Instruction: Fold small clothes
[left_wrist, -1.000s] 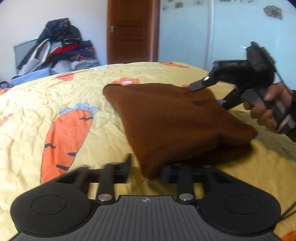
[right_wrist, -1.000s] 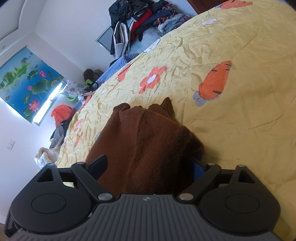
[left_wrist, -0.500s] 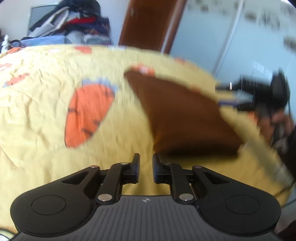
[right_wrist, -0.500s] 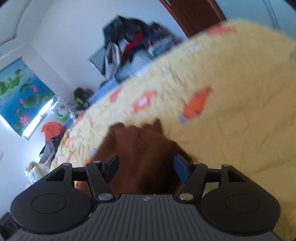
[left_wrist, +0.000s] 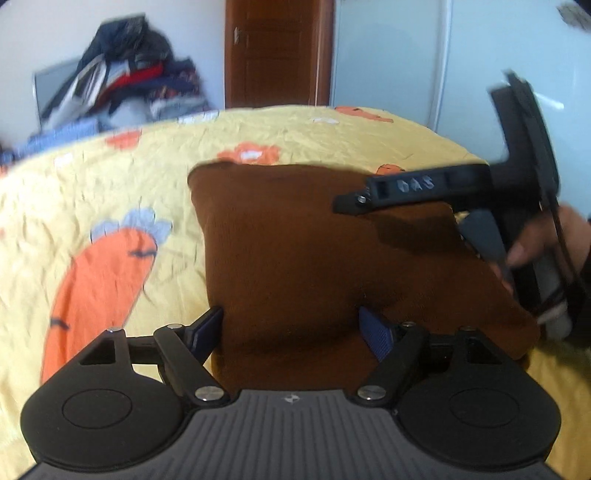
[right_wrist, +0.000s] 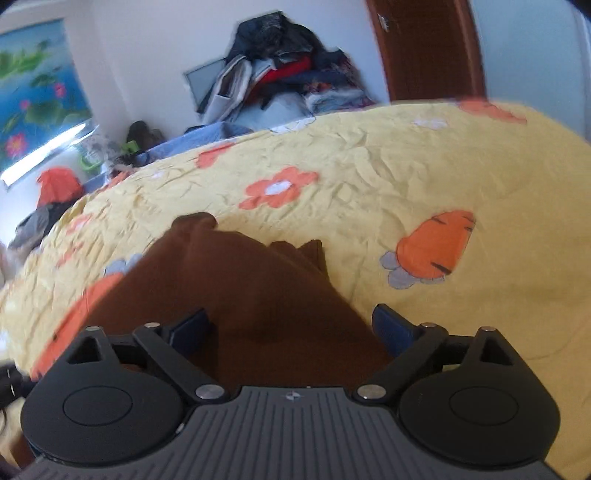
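A folded brown knit garment lies on the yellow carrot-print bedspread. My left gripper is open, its fingers either side of the garment's near edge. My right gripper is open too, its fingers wide apart over the garment, which lies between them. In the left wrist view the right gripper hovers above the garment's right side, held by a hand.
A pile of clothes sits beyond the bed's far left. A brown door and pale wardrobe stand behind. Clutter lies on the floor by a window.
My left gripper went from shut and clear of the garment to open around its near edge. The right gripper swung level and stayed open over the garment.
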